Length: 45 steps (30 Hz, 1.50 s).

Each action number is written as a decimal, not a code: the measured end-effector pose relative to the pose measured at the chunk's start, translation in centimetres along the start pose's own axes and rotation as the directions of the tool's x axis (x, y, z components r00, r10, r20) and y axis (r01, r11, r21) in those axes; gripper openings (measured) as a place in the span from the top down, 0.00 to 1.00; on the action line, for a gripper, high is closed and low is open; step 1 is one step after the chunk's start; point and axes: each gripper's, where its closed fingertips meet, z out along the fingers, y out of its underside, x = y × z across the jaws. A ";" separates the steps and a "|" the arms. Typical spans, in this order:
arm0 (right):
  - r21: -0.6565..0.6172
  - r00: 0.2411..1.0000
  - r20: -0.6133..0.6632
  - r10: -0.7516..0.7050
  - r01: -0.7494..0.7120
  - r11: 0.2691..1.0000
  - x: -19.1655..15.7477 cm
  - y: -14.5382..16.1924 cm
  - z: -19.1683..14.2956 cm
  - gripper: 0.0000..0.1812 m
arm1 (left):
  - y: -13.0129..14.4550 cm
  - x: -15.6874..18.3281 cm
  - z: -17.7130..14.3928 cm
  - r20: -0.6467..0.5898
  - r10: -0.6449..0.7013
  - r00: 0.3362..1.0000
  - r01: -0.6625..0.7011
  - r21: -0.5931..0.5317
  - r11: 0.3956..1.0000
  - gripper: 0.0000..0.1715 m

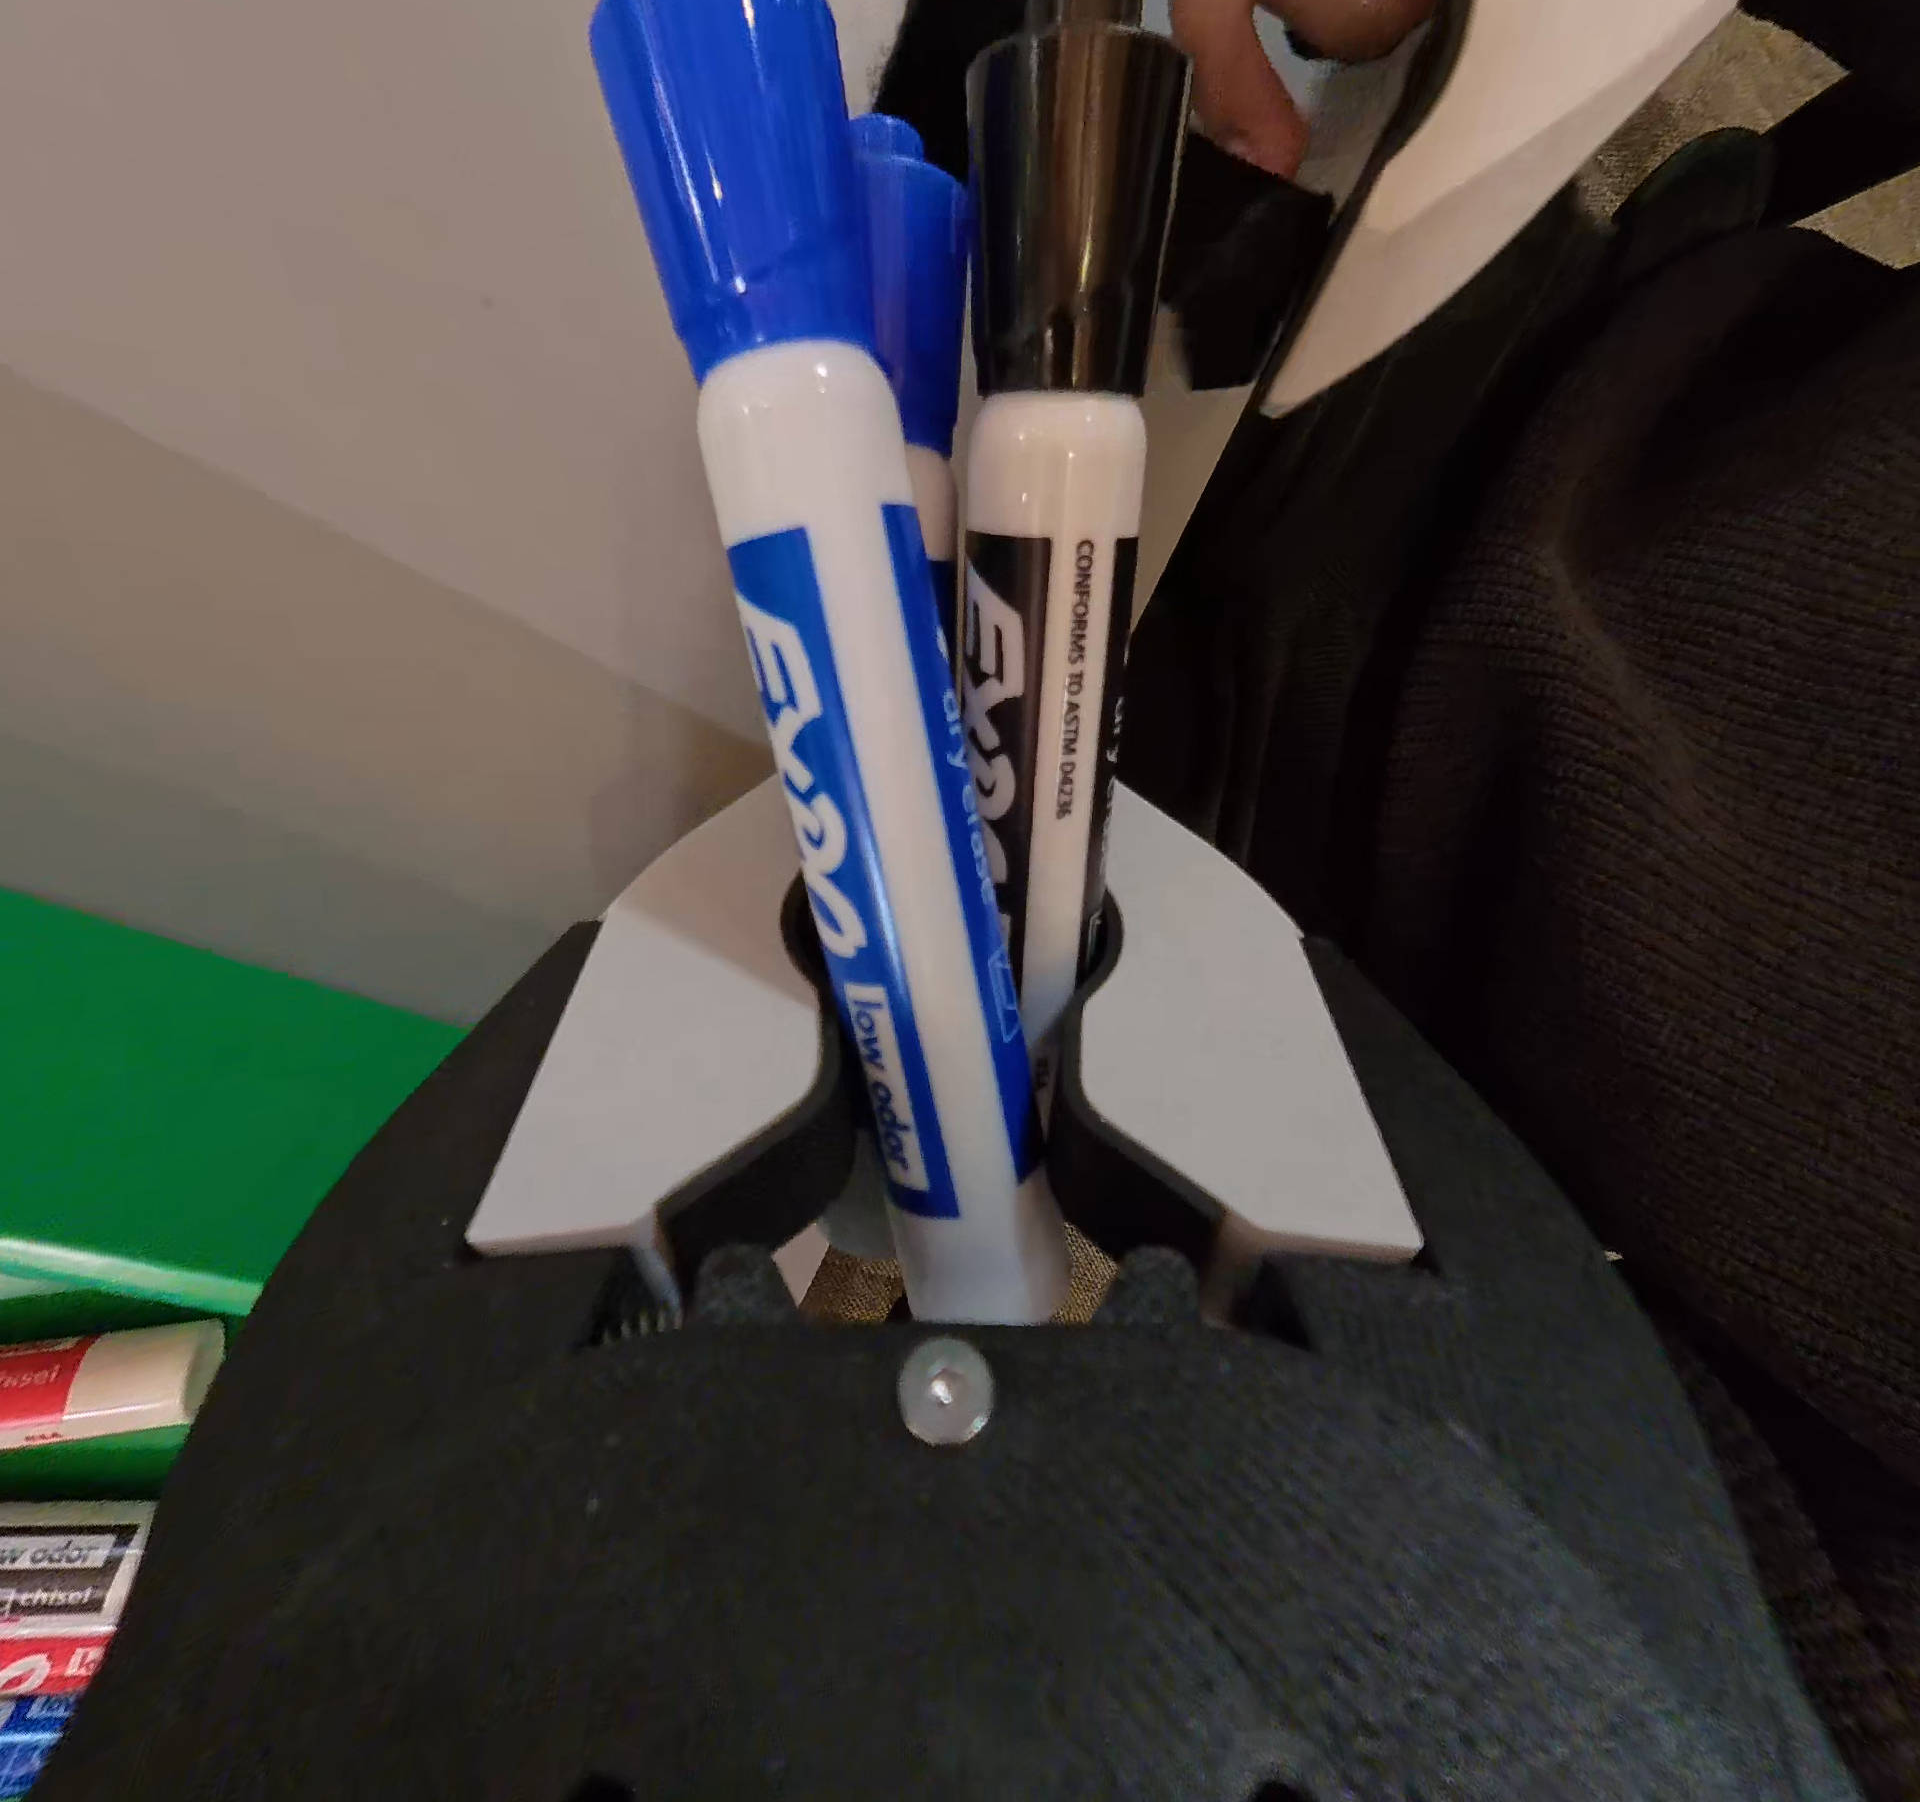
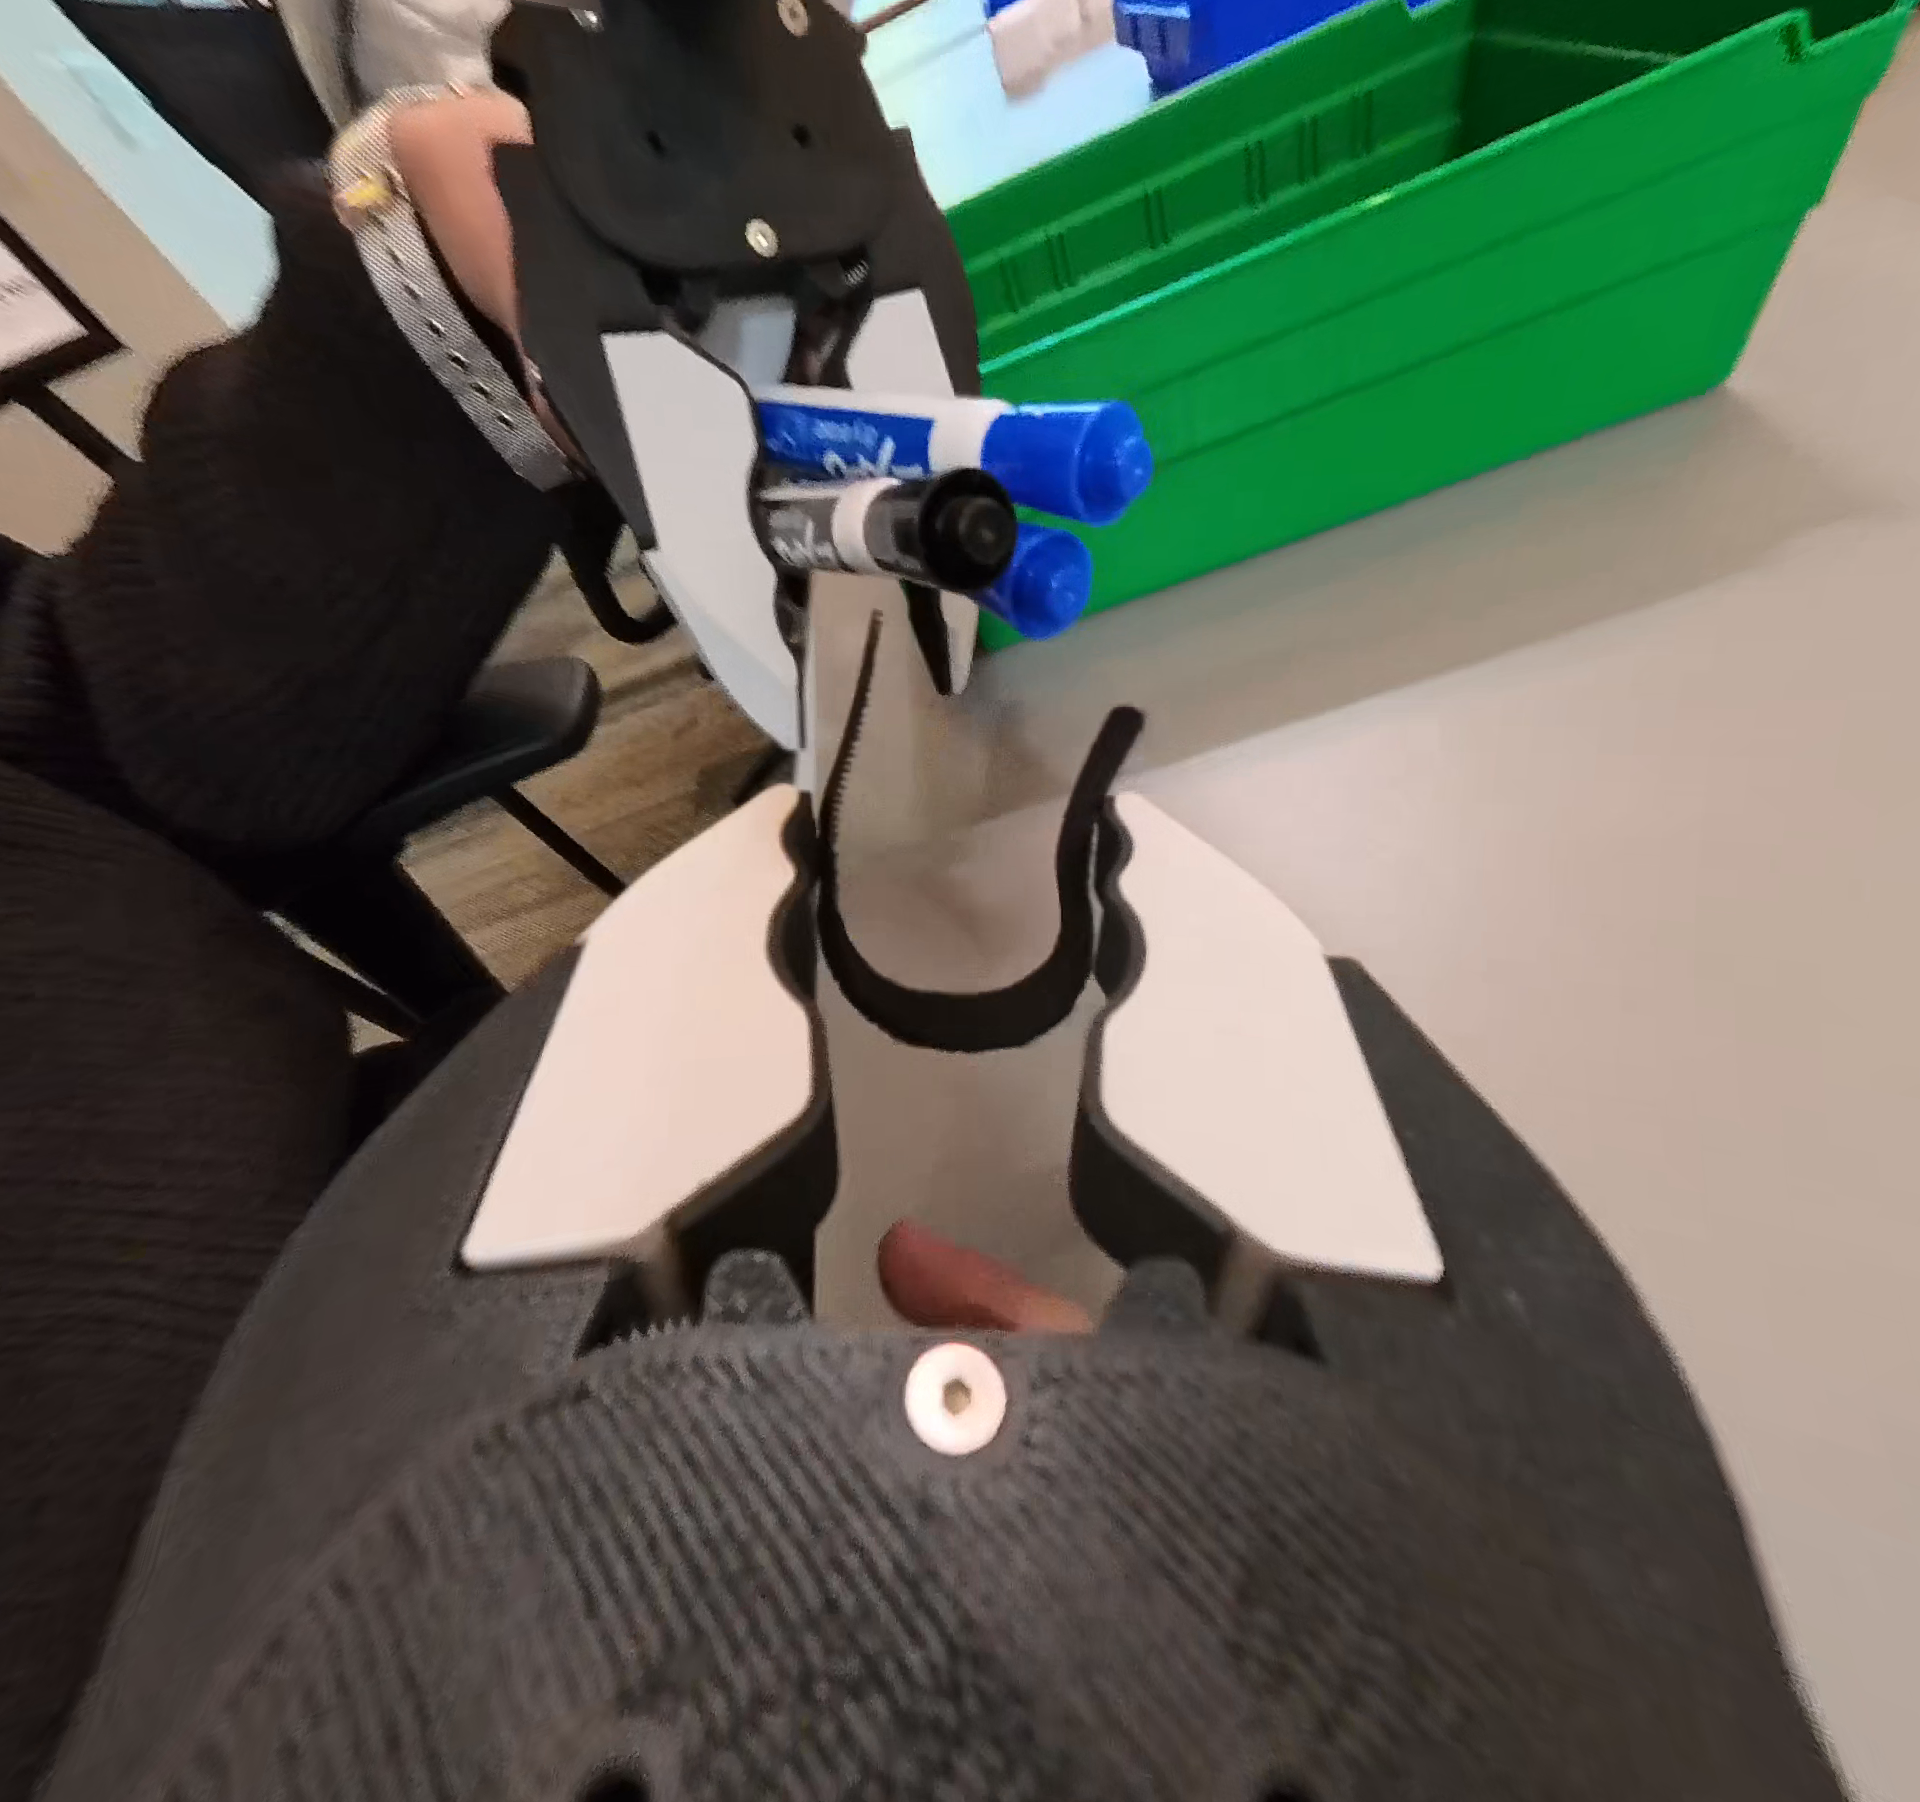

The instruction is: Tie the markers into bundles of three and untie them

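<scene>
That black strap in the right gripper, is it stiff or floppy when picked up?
Probably floppy: the black strap sags in a U between the right gripper's fingers, its ends curling upward. It looks thin and likely light. One edge seems toothed, so it may grip rather than slip, though blur makes that uncertain.

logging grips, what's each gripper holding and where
Left gripper clamps three markers, two blue and one black, around their lower barrels. Right gripper holds a black strap by its two sides.
</scene>
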 end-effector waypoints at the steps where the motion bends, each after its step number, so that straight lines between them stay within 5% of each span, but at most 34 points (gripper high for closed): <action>1: 0.013 1.000 0.016 0.012 -0.012 1.000 -0.2 -0.2 0.0 0.70 | -0.1 0.1 0.0 -0.004 0.004 1.000 -0.004 0.005 1.000 0.74; 15: 0.033 0.994 0.085 0.074 -0.077 0.996 -1.0 -0.2 0.5 0.70 | -1.3 2.2 1.2 -0.077 0.067 0.995 -0.067 0.000 0.998 0.74; 22: -0.062 0.997 -0.073 0.031 -0.036 0.997 1.5 1.0 0.1 0.72 | -1.2 1.8 1.3 -0.064 0.057 0.996 -0.058 -0.006 0.998 0.74; 28: -0.254 0.977 -0.214 -0.027 -0.029 0.967 4.2 1.7 -1.2 0.72 | -1.0 1.2 0.2 -0.045 0.037 0.998 -0.036 0.028 0.999 0.74; 33: -0.571 0.918 -0.359 -0.169 -0.073 0.818 8.5 4.2 -1.7 0.73 | -0.7 0.8 -0.4 -0.034 0.015 0.999 -0.014 0.038 0.999 0.74; 38: -0.629 0.936 -0.291 -0.196 -0.033 0.777 8.4 4.4 0.5 0.55 | -0.7 0.9 -0.4 -0.028 0.017 0.999 -0.016 0.037 0.999 0.74; 45: -0.586 0.911 -0.243 -0.332 0.135 0.799 7.6 1.3 -1.9 0.44 | -0.1 0.5 -0.3 -0.036 -0.003 0.999 0.004 0.037 0.999 0.74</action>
